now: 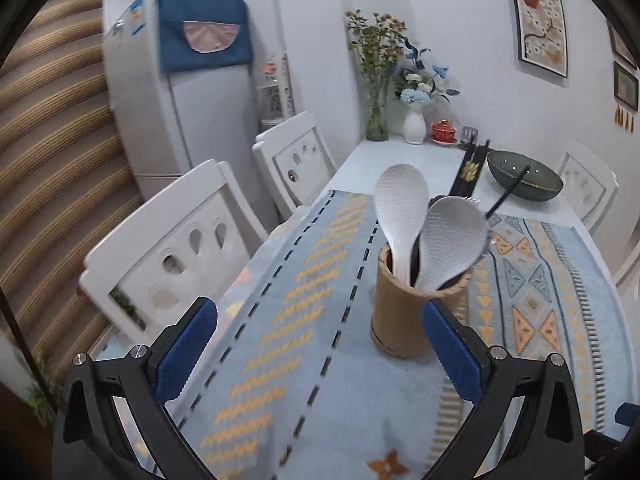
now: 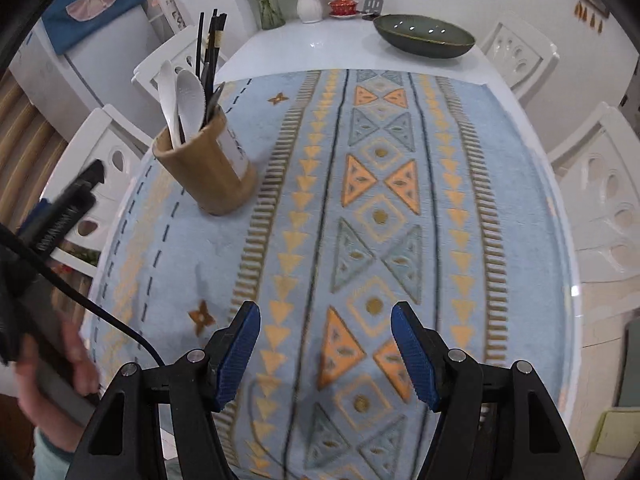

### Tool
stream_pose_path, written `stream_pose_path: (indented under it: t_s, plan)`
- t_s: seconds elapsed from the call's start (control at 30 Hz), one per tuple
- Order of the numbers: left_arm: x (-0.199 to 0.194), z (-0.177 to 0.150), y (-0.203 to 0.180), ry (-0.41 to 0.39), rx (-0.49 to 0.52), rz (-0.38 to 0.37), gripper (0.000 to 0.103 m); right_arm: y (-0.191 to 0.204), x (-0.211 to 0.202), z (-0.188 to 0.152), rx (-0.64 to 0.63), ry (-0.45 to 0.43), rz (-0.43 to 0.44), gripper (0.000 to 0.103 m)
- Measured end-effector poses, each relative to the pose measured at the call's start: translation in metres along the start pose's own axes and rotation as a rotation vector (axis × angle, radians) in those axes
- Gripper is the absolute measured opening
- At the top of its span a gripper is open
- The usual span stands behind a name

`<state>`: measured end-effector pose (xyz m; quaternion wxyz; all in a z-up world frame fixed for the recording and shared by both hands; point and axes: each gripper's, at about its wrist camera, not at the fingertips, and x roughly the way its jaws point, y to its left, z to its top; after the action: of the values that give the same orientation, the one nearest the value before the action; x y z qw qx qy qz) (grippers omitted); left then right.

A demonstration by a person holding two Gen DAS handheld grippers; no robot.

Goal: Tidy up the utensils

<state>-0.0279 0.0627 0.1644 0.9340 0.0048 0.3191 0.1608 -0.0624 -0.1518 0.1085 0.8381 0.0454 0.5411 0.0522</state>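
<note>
Your dining table (image 2: 280, 46) fills both views, white at the far end and covered nearer you by a pale blue patterned cloth (image 2: 380, 216), with white chairs (image 1: 172, 248) along the left edge and a fridge in the upper left. On the cloth, toward the centre right of the left wrist view and the upper left of the right wrist view, stands the bamboo holder (image 2: 208, 168), upright, and it already carries two white rice spoons (image 1: 428, 224) and a bundle of black chopsticks (image 2: 210, 48), all handle-down inside it. Nothing loose lies on the cloth that you can see, so the sorting looks finished or very nearly so. One doubt remains: a dark stick (image 1: 508, 194) shows against the green bowl (image 1: 524, 176) at the far end, and you cannot tell whether it rests in the bowl or rises from the holder. Your left gripper (image 1: 320, 354) has its blue pads spread wide with nothing between them, just short of the holder. Your right gripper (image 2: 326, 354) is likewise spread and empty over bare cloth at the lower centre, well apart from the holder.
</note>
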Motion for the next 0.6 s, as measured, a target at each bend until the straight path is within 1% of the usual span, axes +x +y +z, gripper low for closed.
stream_pose_path:
  t_s: [0.1, 0.13, 0.2, 0.23, 0.3, 0.33, 0.47, 0.6]
  plan:
    - [-0.029, -0.003, -0.006, 0.016, -0.014, 0.034, 0.102, -0.007, -0.017, -0.015, -0.011, -0.03, -0.042, 0.066]
    - [-0.041, -0.005, -0.01, 0.018, -0.013, 0.056, 0.102, -0.01, -0.023, -0.019, -0.011, -0.043, -0.052, 0.066]
    - [-0.057, -0.008, -0.016, 0.011, -0.009, 0.077, 0.102, -0.017, -0.037, -0.028, -0.017, -0.071, -0.078, 0.066]
    - [-0.066, -0.01, -0.019, 0.009, -0.003, 0.069, 0.102, -0.018, -0.042, -0.031, -0.022, -0.081, -0.087, 0.066]
    - [-0.081, -0.012, -0.024, 0.02, 0.013, 0.015, 0.102, -0.02, -0.048, -0.035, -0.027, -0.092, -0.092, 0.066]
    - [-0.085, -0.013, -0.026, 0.024, 0.014, 0.006, 0.102, -0.023, -0.052, -0.039, -0.027, -0.094, -0.087, 0.066]
    - [-0.106, -0.019, -0.035, 0.053, 0.031, -0.015, 0.102, -0.031, -0.054, -0.048, -0.011, -0.076, -0.058, 0.066]
    - [-0.12, -0.024, -0.042, 0.061, 0.058, -0.01, 0.102, -0.033, -0.055, -0.053, -0.004, -0.071, -0.039, 0.066]
